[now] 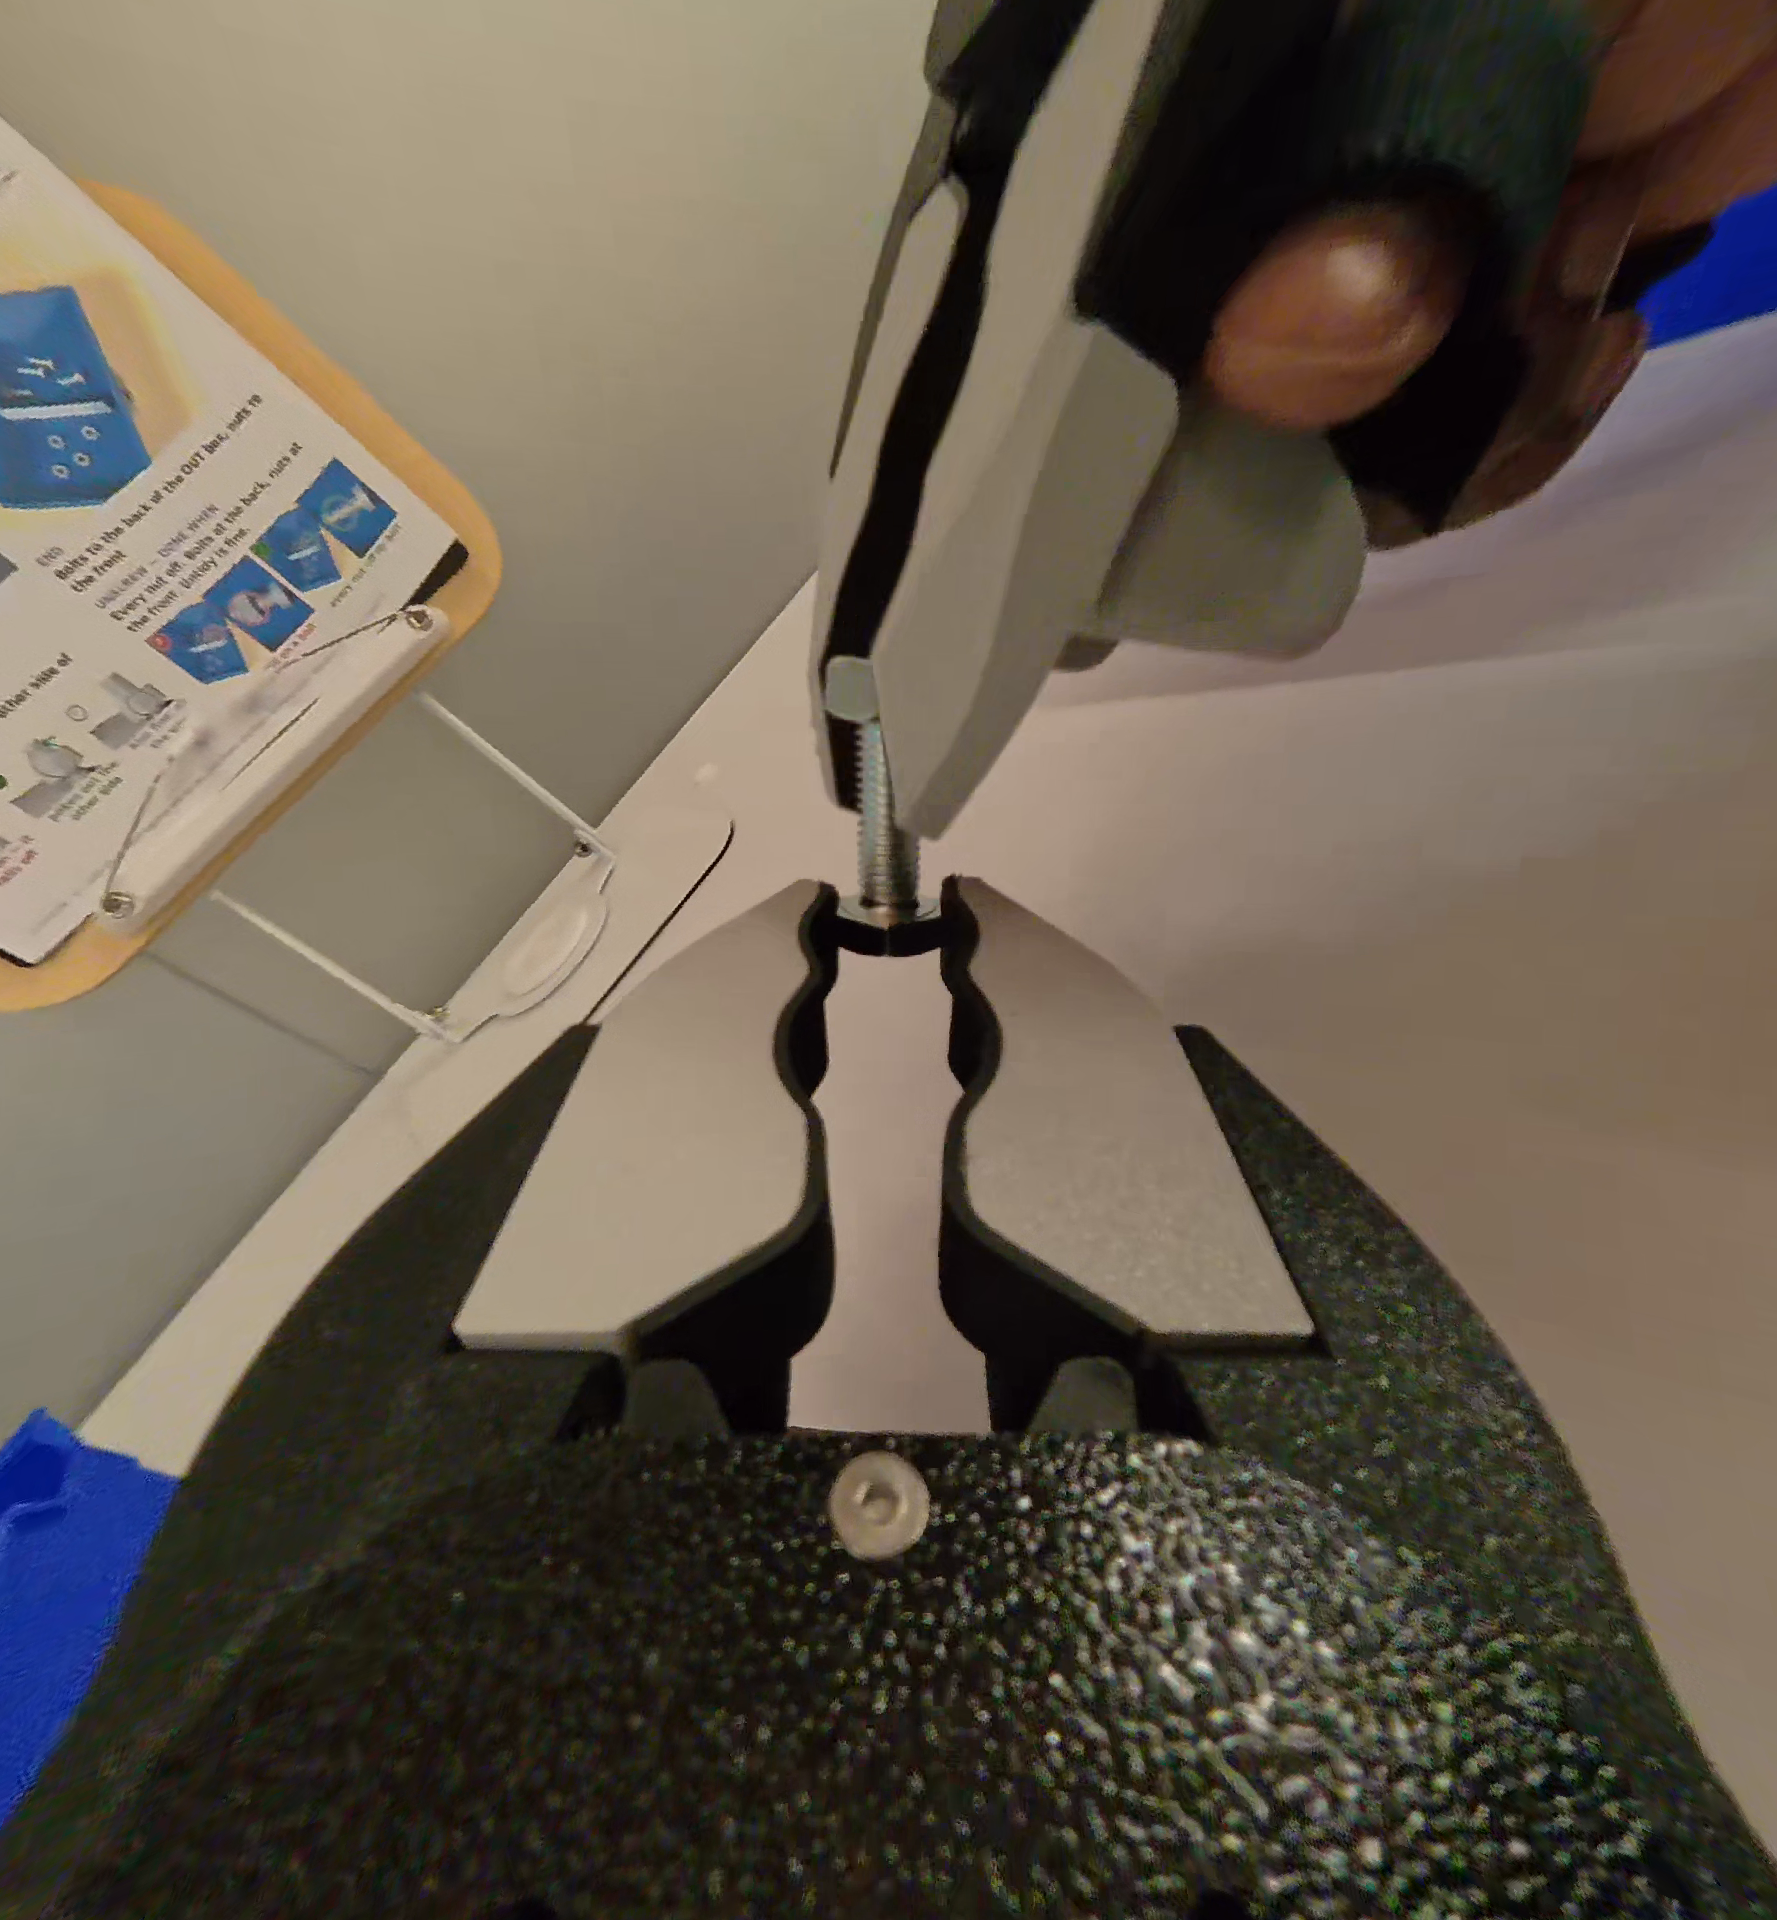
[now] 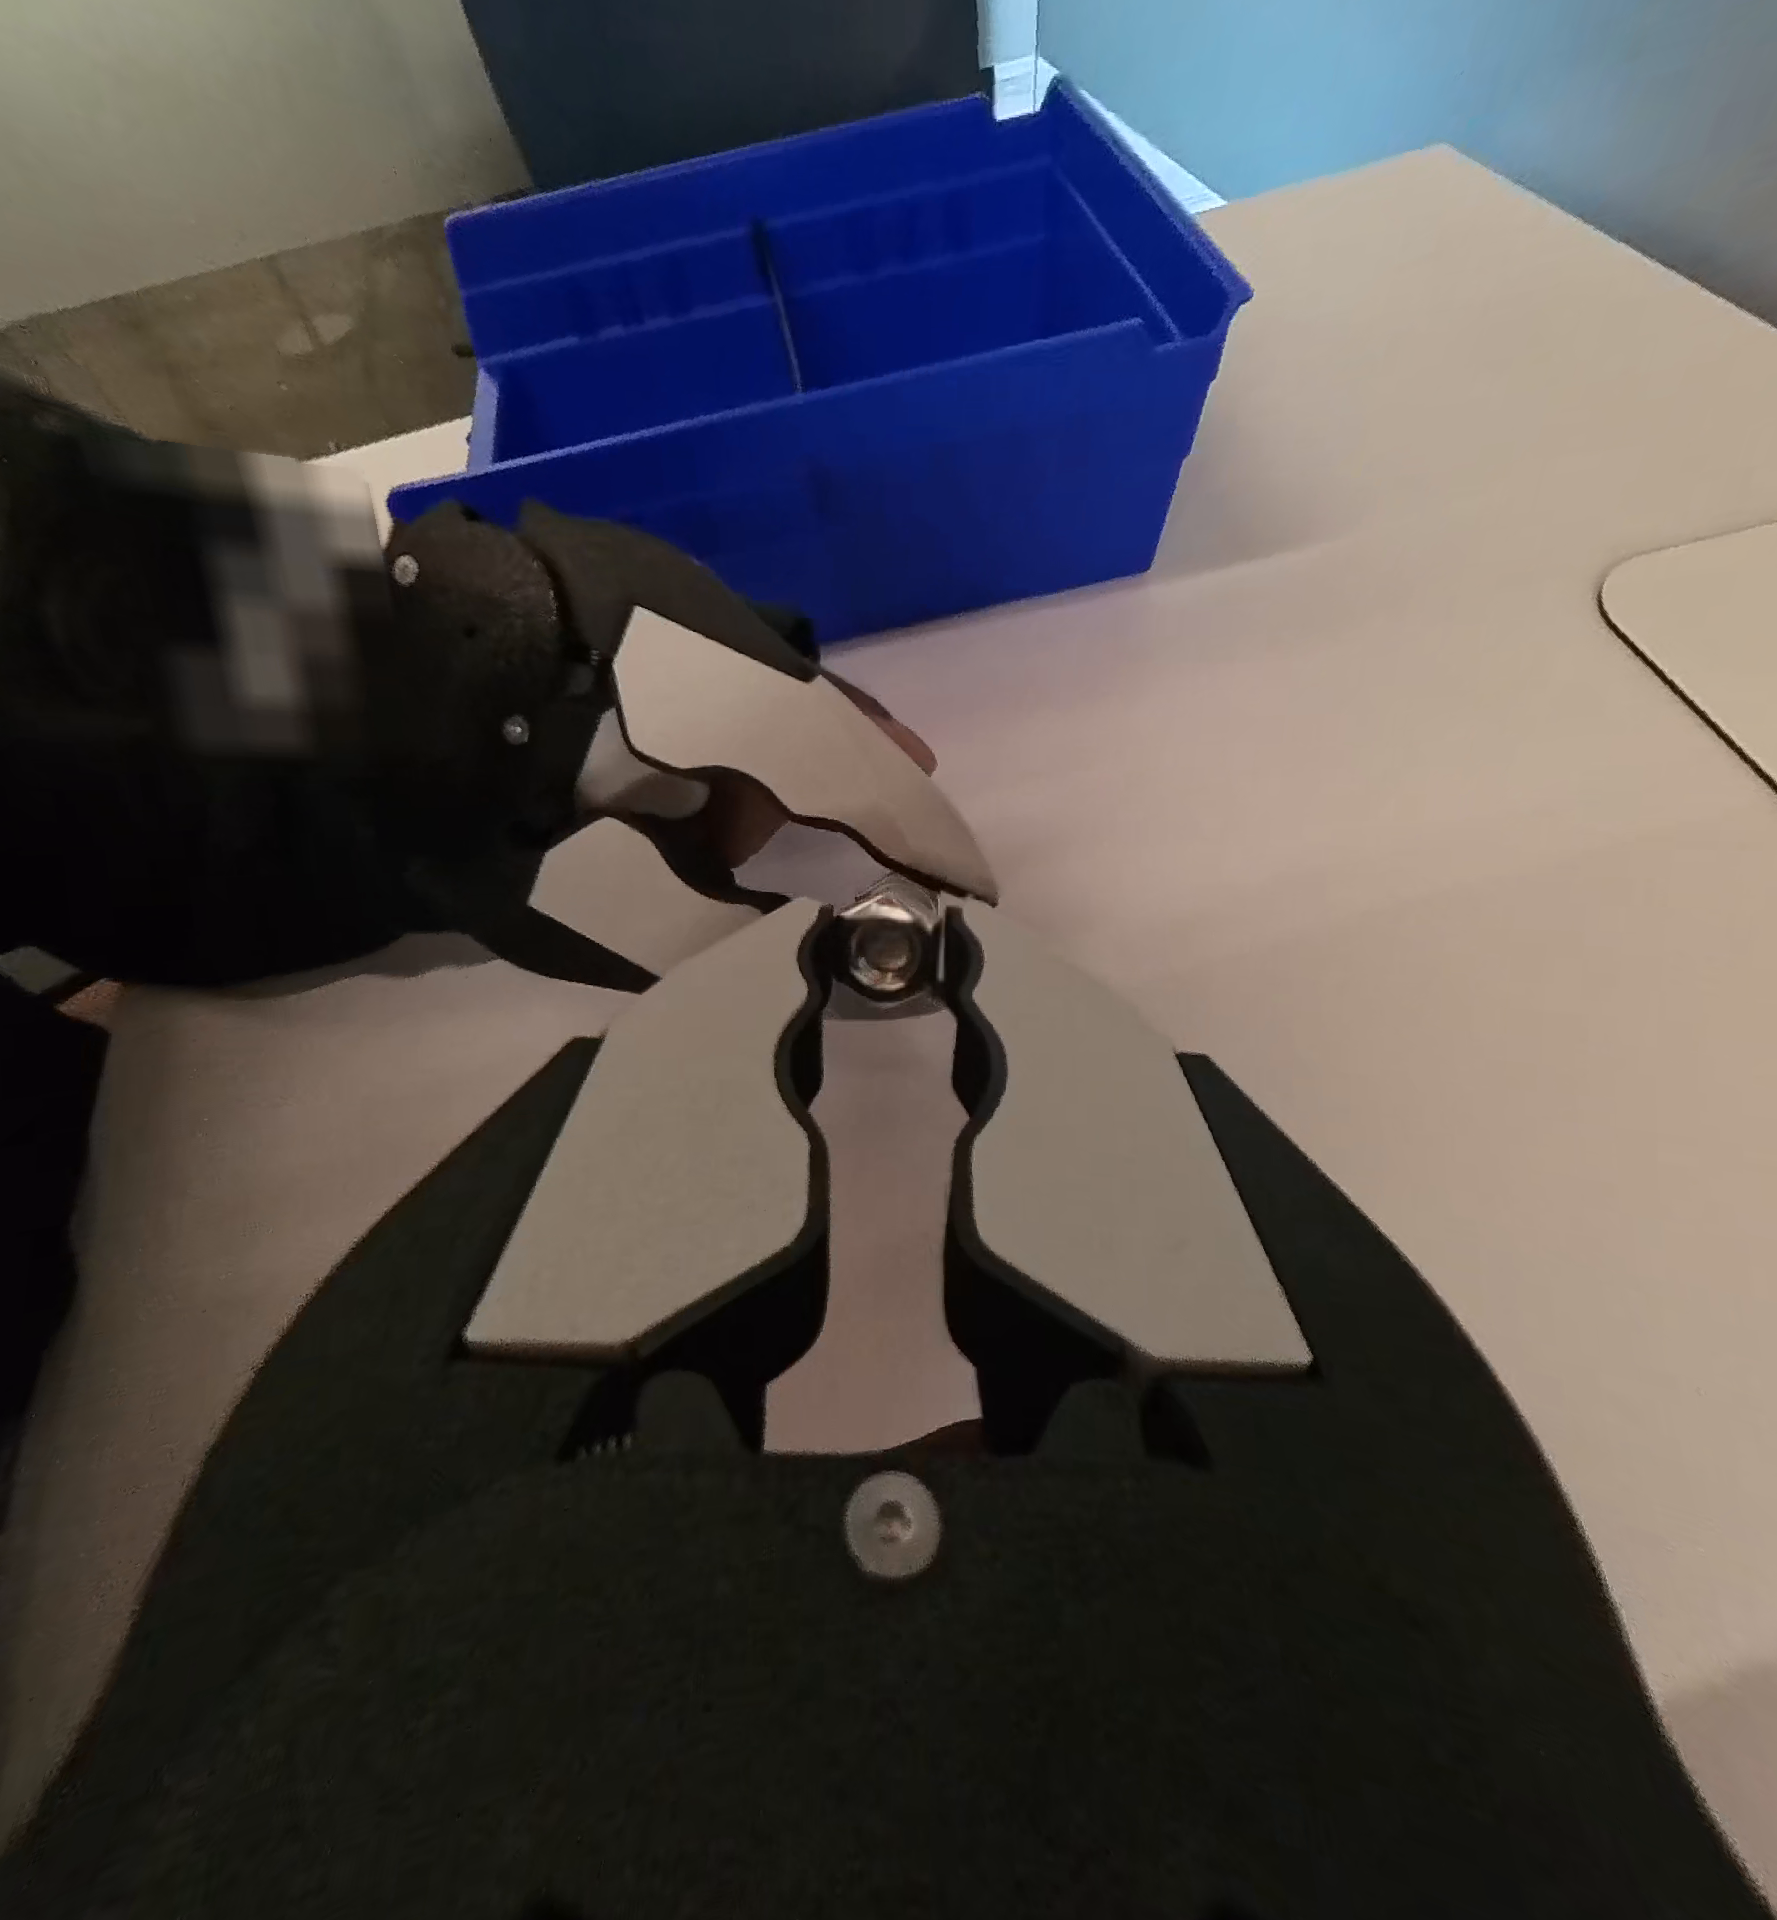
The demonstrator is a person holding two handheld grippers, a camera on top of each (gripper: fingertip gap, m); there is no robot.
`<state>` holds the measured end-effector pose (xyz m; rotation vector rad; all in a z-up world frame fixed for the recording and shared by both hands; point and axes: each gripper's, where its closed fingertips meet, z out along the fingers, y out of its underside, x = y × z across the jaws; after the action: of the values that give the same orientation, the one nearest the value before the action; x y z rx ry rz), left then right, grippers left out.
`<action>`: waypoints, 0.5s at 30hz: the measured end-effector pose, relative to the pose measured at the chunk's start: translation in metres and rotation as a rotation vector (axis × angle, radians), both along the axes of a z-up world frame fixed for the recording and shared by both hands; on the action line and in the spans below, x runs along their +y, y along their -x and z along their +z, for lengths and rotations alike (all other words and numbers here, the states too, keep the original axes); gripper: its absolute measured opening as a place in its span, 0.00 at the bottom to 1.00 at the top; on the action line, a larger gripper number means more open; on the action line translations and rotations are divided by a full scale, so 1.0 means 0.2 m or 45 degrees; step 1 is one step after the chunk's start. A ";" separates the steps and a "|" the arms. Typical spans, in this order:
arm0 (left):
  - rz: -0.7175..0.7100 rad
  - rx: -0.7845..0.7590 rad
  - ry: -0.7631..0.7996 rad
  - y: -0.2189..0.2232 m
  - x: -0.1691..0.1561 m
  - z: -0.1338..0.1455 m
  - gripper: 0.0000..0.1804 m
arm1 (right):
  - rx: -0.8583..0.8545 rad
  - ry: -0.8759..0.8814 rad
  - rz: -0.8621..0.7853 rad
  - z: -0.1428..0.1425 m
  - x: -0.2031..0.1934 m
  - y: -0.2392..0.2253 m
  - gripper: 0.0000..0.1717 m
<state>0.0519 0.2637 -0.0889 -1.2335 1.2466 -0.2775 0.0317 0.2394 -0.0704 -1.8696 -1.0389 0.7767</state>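
At centre frame of the left wrist view, the left gripper (image 1: 886, 914) is closed on a silver nut (image 1: 885, 914), black pads against its sides. A threaded silver bolt (image 1: 880, 831) rises from the nut toward the top of the frame, its head clamped between the fingers of the right gripper (image 1: 868, 727), which comes down from the upper right with a gloved hand (image 1: 1383, 312) on it. The right wrist view confirms this: the right gripper (image 2: 884, 951) is closed on the bolt (image 2: 882, 951), seen end-on at centre, and the left gripper (image 2: 905, 883) enters from the left and meets the same hardware. Both sit above a pale table (image 2: 1331, 831). A blue divided bin (image 2: 842, 395) stands at upper centre of the right view. An illustrated instruction sheet (image 1: 136, 582) on a wooden clipboard (image 1: 448, 499) occupies the left of the left view.
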 end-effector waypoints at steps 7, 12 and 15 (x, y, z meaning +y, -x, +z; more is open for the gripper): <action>-0.076 -0.098 0.159 -0.03 -0.03 0.00 0.10 | -0.001 -0.058 -0.003 0.02 0.00 0.01 0.19; -0.173 -0.152 0.288 -0.04 -0.07 -0.01 0.10 | -0.077 -0.191 0.094 0.05 -0.02 -0.02 0.31; -0.268 -0.168 0.359 -0.05 -0.11 -0.01 0.10 | -0.190 -0.330 0.196 0.06 -0.05 -0.07 0.32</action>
<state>0.0614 0.2416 -0.0900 -1.2991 1.2525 -0.6974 0.0455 0.2291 -0.0587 -1.6582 -1.3239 0.5641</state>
